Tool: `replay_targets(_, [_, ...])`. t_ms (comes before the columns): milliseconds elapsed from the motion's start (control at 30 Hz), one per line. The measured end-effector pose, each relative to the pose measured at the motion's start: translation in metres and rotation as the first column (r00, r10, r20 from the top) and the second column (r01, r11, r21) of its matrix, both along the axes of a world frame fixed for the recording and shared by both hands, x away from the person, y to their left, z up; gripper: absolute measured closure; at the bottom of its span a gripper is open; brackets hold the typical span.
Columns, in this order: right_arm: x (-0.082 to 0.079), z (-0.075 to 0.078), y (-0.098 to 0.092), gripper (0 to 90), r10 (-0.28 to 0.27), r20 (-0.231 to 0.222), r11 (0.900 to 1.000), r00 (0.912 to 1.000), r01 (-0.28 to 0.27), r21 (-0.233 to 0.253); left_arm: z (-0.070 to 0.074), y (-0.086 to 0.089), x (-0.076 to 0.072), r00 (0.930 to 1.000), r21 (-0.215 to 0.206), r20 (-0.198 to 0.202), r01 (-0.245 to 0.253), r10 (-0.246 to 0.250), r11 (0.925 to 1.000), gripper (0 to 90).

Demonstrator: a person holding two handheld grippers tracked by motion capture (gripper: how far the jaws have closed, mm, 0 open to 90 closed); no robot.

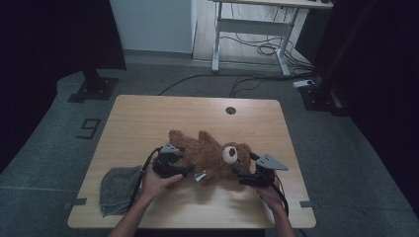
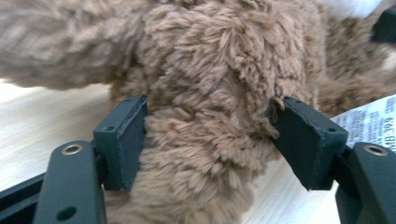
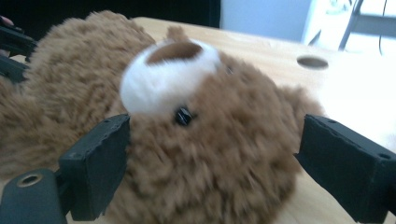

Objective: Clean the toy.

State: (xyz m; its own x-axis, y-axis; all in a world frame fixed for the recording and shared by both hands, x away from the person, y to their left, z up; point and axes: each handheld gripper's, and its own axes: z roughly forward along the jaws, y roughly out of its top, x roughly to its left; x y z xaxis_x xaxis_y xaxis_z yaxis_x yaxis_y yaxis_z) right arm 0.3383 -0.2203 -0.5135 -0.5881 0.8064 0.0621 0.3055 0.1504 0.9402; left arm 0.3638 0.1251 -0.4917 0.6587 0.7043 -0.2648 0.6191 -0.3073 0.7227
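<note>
A brown teddy bear lies on the wooden table, head to the right, white muzzle up. My left gripper comes in from the left; in the left gripper view its jaws press into both sides of a furry limb, so the gripper is shut on it. My right gripper is at the head. In the right gripper view the jaws stand wide around the bear's head; the left jaw touches fur, the right one is just off it. The gripper is open.
A grey cloth lies crumpled at the table's front left corner. A round cable hole sits near the far edge. The bear's white label rests on the table. Beyond the table are a desk frame and floor cables.
</note>
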Motion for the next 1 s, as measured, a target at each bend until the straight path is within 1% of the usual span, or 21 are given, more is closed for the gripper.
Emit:
replay_targets(33, [0.001, -0.002, -0.003, 9.6, -0.002, -0.022, 1.0, 0.9998, 0.002, 0.006, -0.002, 0.0, 0.001, 0.9998, -0.014, -0.014, 0.012, -0.012, 0.9998, 29.4])
replay_targets(67, [0.005, -0.007, -0.005, 9.5, 0.003, -0.061, 1.0, 0.9982, -0.002, 0.019, -0.004, 0.0, 0.002, 0.9992, -0.026, -0.029, 0.026, -0.026, 0.9993, 30.0])
replay_targets(100, [0.005, -0.007, -0.005, 9.5, 0.003, -0.061, 1.0, 0.9982, -0.002, 0.019, -0.006, -0.001, 0.003, 0.998, -0.031, -0.045, 0.044, -0.045, 0.9986, 30.0])
replay_targets(167, [0.01, -0.011, -0.004, 10.2, 0.017, -0.112, 1.0, 0.9935, -0.016, 0.016, -0.01, -0.004, 0.003, 0.9943, -0.025, -0.065, 0.083, -0.084, 0.9962, 30.3])
replay_targets(200, [0.013, -0.016, 0.0, 12.5, 0.037, -0.153, 0.999, 0.9875, -0.037, 0.0, -0.011, -0.006, 0.003, 0.9943, -0.02, -0.056, 0.09, -0.091, 0.9957, 33.0])
replay_targets(267, [0.014, -0.017, 0.002, 14.0, 0.033, -0.161, 0.999, 0.9864, -0.034, -0.008, -0.011, -0.008, 0.001, 0.9958, -0.01, -0.03, 0.086, -0.086, 0.9962, 35.0])
replay_targets(300, [0.014, -0.018, 0.003, 17.9, 0.036, -0.169, 0.999, 0.9849, -0.037, -0.008, -0.012, -0.009, 0.001, 0.9961, -0.007, -0.024, 0.085, -0.085, 0.9963, 38.7])
replay_targets(333, [0.014, -0.017, 0.004, 21.7, 0.035, -0.168, 0.999, 0.9852, -0.037, -0.01, -0.012, -0.01, 0.001, 0.9966, -0.003, -0.015, 0.081, -0.081, 0.9967, 40.9])
replay_targets(367, [0.013, -0.017, 0.005, 27.3, 0.035, -0.155, 0.999, 0.9873, -0.039, -0.018, -0.012, -0.011, 0.0, 0.9969, 0.001, -0.009, 0.078, -0.078, 0.9969, 44.0])
replay_targets(400, [0.012, -0.017, 0.007, 30.0, 0.035, -0.142, 0.999, 0.9893, -0.039, -0.025, -0.011, -0.012, -0.002, 0.9973, 0.013, 0.005, 0.073, -0.074, 0.9972, 45.3])
replay_targets(433, [0.011, -0.016, 0.009, 32.2, 0.032, -0.12, 0.998, 0.9922, -0.037, -0.04, -0.01, -0.013, -0.003, 0.9976, 0.021, 0.015, 0.067, -0.067, 0.9975, 46.8])
replay_targets(500, [0.011, -0.016, 0.011, 33.0, 0.015, -0.09, 0.998, 0.9959, -0.021, -0.06, -0.01, -0.016, -0.003, 0.9984, 0.041, 0.039, 0.038, -0.04, 0.9984, 47.2])
replay_targets(567, [0.014, -0.017, 0.014, 32.9, -0.015, -0.06, 0.997, 0.9981, 0.01, -0.071, -0.009, -0.019, 0.001, 0.9979, 0.059, 0.064, 0.002, -0.005, 0.9983, 47.3])
replay_targets(633, [0.021, -0.018, 0.017, 32.8, -0.044, -0.042, 0.996, 0.9982, 0.04, -0.079, -0.009, -0.023, 0.009, 0.9968, 0.08, 0.078, -0.019, 0.013, 0.9966, 47.4])
replay_targets(700, [0.029, -0.019, 0.017, 31.5, -0.063, -0.035, 0.995, 0.9974, 0.06, -0.079, -0.009, -0.024, 0.017, 0.9974, 0.072, 0.069, -0.028, 0.023, 0.997, 47.2])
replay_targets(767, [0.034, -0.019, 0.016, 28.1, -0.072, -0.038, 0.995, 0.9967, 0.069, -0.074, -0.008, -0.023, 0.02, 0.9977, 0.067, 0.063, -0.026, 0.022, 0.9974, 46.2])
replay_targets(833, [0.035, -0.017, 0.014, 22.9, -0.073, -0.039, 0.995, 0.9966, 0.07, -0.072, -0.007, -0.02, 0.019, 0.998, 0.06, 0.06, -0.021, 0.017, 0.998, 42.9])
replay_targets(867, [0.034, -0.016, 0.012, 19.6, -0.07, -0.04, 0.995, 0.9967, 0.067, -0.07, -0.006, -0.017, 0.017, 0.9974, 0.057, 0.068, -0.027, 0.023, 0.998, 40.4])
replay_targets(900, [0.032, -0.015, 0.01, 17.6, -0.074, -0.033, 0.995, 0.9967, 0.072, -0.066, -0.005, -0.014, 0.014, 0.9959, 0.052, 0.083, -0.041, 0.037, 0.9978, 38.2])
replay_targets(933, [0.03, -0.013, 0.007, 17.6, -0.083, -0.023, 0.995, 0.9963, 0.082, -0.05, -0.003, -0.011, 0.01, 0.9934, 0.05, 0.103, -0.055, 0.05, 0.9972, 37.8])
replay_targets(1000, [0.021, -0.009, 0.001, 17.6, -0.105, 0.005, 0.994, 0.9945, 0.105, -0.013, 0.002, -0.004, 0.001, 0.9893, 0.051, 0.135, -0.063, 0.056, 0.9967, 37.0])
